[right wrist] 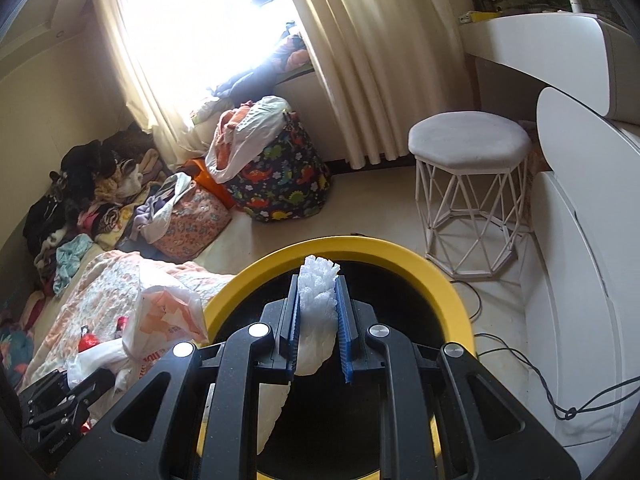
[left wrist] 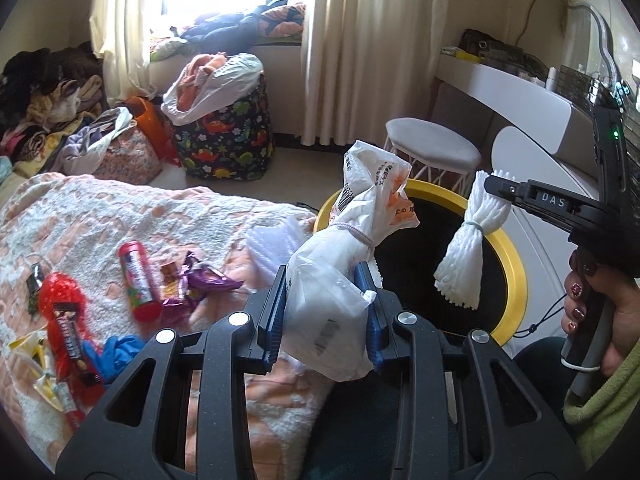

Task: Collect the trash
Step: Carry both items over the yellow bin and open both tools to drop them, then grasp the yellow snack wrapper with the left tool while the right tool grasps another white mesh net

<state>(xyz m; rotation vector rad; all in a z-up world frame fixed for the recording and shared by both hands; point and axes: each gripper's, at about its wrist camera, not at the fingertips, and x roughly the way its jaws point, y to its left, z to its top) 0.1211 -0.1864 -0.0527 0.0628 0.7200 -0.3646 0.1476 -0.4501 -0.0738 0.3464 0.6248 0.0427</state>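
My left gripper (left wrist: 326,306) is shut on a tied white plastic bag (left wrist: 344,280), held above the bed's edge beside the yellow-rimmed black bin (left wrist: 510,264). My right gripper (right wrist: 318,320) is shut on a white foam fruit net (right wrist: 316,312), which hangs over the bin's opening (right wrist: 400,256). In the left wrist view the foam net (left wrist: 466,252) dangles from the right gripper (left wrist: 500,186), held by a person's hand (left wrist: 592,300). The plastic bag (right wrist: 160,320) also shows at the lower left of the right wrist view. More trash lies on the blanket: a red tube (left wrist: 138,280), purple wrappers (left wrist: 200,280), a red mesh (left wrist: 64,312) and a blue glove (left wrist: 116,352).
A white stool (right wrist: 468,148) stands beyond the bin, with a white rounded desk (right wrist: 560,64) to the right. A dinosaur-print hamper (right wrist: 280,184) and piles of clothes (right wrist: 100,200) fill the floor by the curtains. A black cable (right wrist: 540,380) runs along the floor at right.
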